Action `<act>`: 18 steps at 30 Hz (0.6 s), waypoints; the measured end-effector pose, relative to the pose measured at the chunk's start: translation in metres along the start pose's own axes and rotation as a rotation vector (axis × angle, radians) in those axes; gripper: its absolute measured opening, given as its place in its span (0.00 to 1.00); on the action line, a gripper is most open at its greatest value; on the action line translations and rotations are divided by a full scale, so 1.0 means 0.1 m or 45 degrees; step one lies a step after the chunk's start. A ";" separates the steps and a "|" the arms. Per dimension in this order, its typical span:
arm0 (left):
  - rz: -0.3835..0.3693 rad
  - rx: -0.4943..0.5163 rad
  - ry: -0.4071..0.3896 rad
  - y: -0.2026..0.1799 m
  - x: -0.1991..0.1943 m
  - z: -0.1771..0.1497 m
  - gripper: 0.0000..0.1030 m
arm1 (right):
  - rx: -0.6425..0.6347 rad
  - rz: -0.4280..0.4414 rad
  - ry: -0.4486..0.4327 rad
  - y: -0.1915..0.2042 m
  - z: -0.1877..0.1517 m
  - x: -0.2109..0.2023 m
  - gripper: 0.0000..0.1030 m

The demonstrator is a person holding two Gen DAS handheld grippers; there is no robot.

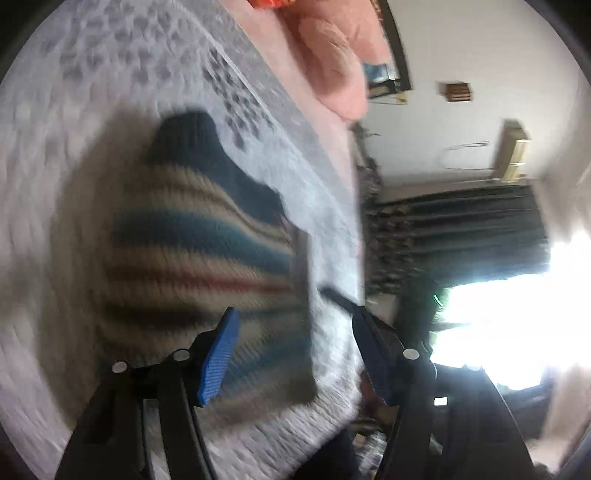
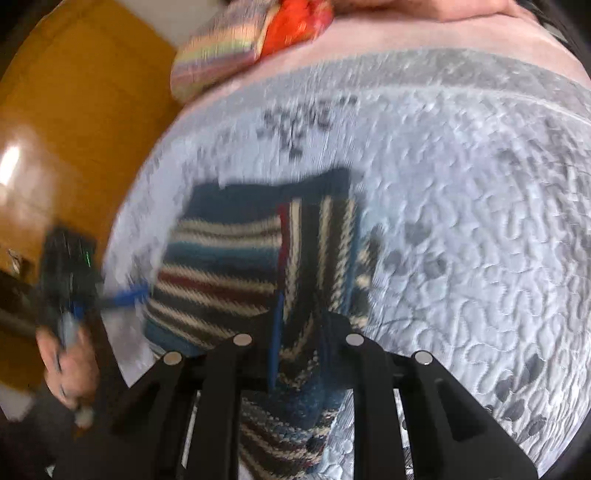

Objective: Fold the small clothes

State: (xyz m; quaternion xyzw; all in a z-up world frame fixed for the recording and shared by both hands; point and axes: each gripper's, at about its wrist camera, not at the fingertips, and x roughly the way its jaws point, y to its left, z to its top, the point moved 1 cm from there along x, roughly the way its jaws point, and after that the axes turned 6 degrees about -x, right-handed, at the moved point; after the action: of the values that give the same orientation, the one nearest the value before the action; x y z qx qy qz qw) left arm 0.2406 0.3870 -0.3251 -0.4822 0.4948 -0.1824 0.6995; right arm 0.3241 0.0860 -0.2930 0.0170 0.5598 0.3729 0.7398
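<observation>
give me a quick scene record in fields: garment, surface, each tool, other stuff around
garment: striped knitted sweater in navy, cream, teal and red, one part folded over the body
surface: pale grey quilted bedspread
left tool: open, blue pads, over the sweater's edge, holding nothing
right tool: shut on a striped fold of the sweater
other: rainbow-striped folded cloth and orange-red cloth at the far edge
image quality: motion blur in both views

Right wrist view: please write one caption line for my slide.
Right gripper shut on a folded flap of the striped knit garment lying on a quilted bedspread.
</observation>
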 end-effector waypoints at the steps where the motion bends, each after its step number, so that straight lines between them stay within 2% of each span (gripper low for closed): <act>1: 0.091 0.019 0.009 0.05 0.10 0.09 0.59 | 0.011 -0.017 0.053 -0.03 0.01 0.14 0.12; 2: 0.137 0.001 0.034 0.14 0.21 0.16 0.52 | 0.010 -0.083 0.102 -0.11 -0.04 0.29 0.05; 3: 0.147 -0.018 0.056 0.20 0.28 0.18 0.44 | 0.004 -0.102 0.114 -0.15 -0.06 0.36 0.04; 6: 0.183 0.008 0.076 0.12 0.25 0.20 0.44 | 0.004 -0.095 0.096 -0.10 -0.02 0.24 0.06; 8: 0.130 0.042 0.048 -0.02 0.14 0.08 0.47 | -0.044 -0.108 0.063 0.04 -0.08 0.03 0.12; 10: 0.096 0.092 0.037 -0.15 -0.04 0.04 0.47 | -0.095 -0.092 0.065 0.21 -0.21 -0.12 0.12; 12: 0.169 0.126 0.031 -0.16 -0.07 -0.07 0.47 | -0.119 -0.103 0.105 0.27 -0.38 -0.12 0.11; 13: 0.250 0.130 0.043 -0.09 -0.02 -0.11 0.47 | -0.136 -0.147 0.144 0.28 -0.47 -0.01 0.10; 14: 0.327 0.138 0.065 0.00 0.05 -0.11 0.42 | -0.130 -0.167 0.171 0.27 -0.51 0.11 0.08; 15: 0.363 0.161 0.078 0.07 0.18 -0.12 0.38 | -0.119 -0.172 0.179 0.24 -0.55 0.17 0.08; 18: 0.376 0.182 0.060 -0.04 0.14 -0.16 0.40 | -0.144 -0.230 0.154 0.34 -0.55 0.06 0.10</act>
State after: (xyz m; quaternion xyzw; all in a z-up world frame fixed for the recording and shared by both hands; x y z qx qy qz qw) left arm 0.2336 0.3671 -0.3300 -0.3488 0.5624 -0.1234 0.7395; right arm 0.2607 0.0923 -0.3032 -0.0979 0.5805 0.3360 0.7352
